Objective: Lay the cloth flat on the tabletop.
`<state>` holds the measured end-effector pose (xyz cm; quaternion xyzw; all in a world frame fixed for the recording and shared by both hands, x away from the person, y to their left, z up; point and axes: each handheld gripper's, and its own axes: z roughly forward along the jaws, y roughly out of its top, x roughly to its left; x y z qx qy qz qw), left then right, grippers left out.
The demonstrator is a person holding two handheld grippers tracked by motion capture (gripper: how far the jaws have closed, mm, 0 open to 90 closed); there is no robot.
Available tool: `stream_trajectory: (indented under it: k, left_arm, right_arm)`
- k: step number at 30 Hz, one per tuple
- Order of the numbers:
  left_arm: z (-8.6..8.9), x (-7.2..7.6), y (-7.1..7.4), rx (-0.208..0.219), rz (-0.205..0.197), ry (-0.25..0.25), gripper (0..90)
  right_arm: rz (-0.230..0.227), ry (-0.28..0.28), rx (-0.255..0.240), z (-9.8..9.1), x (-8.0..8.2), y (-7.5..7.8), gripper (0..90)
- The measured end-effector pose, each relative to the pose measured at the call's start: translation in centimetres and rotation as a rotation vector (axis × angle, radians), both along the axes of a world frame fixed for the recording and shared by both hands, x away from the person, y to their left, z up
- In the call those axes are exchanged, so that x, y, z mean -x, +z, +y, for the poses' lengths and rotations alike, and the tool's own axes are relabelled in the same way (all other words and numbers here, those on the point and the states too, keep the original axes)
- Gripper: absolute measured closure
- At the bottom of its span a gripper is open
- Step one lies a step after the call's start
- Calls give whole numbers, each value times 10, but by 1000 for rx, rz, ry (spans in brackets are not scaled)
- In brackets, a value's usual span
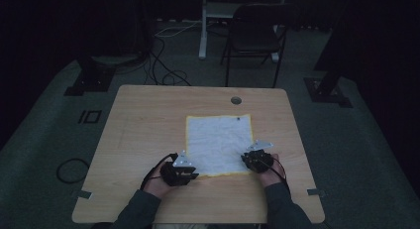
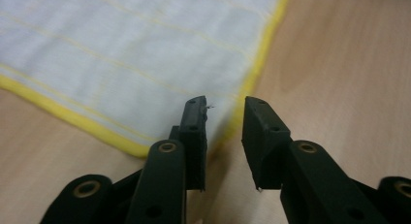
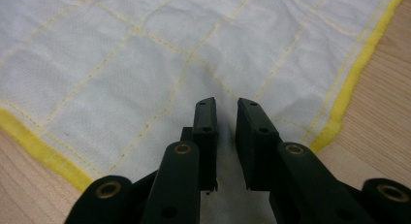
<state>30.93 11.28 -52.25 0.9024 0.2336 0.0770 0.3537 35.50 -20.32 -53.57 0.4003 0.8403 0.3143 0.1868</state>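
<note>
Nearest the person, the left gripper (image 1: 179, 170) and the right gripper (image 1: 257, 158) sit at the two near corners of the cloth (image 1: 219, 142); the left jaws stand apart astride the yellow-hemmed corner (image 2: 220, 136), pads not pressing; the right jaws are narrowly parted over the cloth's corner region (image 3: 228, 151), a fold seemingly between them, though a firm pinch cannot be confirmed. Beyond, the cloth lies flat on the table (image 1: 148, 120), extending away from both grippers toward the far edge.
</note>
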Motion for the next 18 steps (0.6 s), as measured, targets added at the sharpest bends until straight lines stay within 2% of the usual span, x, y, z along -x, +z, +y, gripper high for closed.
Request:
stream_trajectory:
  k: [2, 5, 7, 8, 14, 16, 18]
  left_arm:
    - [-3, 1, -6, -32, -11, 1, 686]
    - [-6, -2, -9, -50, -33, 28, 697]
    - [-7, -5, -6, -90, -67, 52, 802]
    - [-6, -6, -3, -90, -65, 51, 852]
    - [9, -2, 28, 27, -99, 69, 860]
    - [14, -2, 33, 27, -116, 83, 850]
    - [20, -4, 35, 44, -117, 103, 832]
  right_arm:
    - [-2, -4, 2, 1, 0, 0, 787]
    - [-3, -4, 2, 1, 1, 0, 785]
    - [-2, -4, 1, 0, 0, 0, 783]
    - [-2, -3, 0, 0, 0, 0, 782]
    - [2, -2, -6, -1, 0, 0, 773]
    - [2, -1, -6, -1, 0, 0, 770]
    - [5, -3, -7, -1, 1, 0, 766]
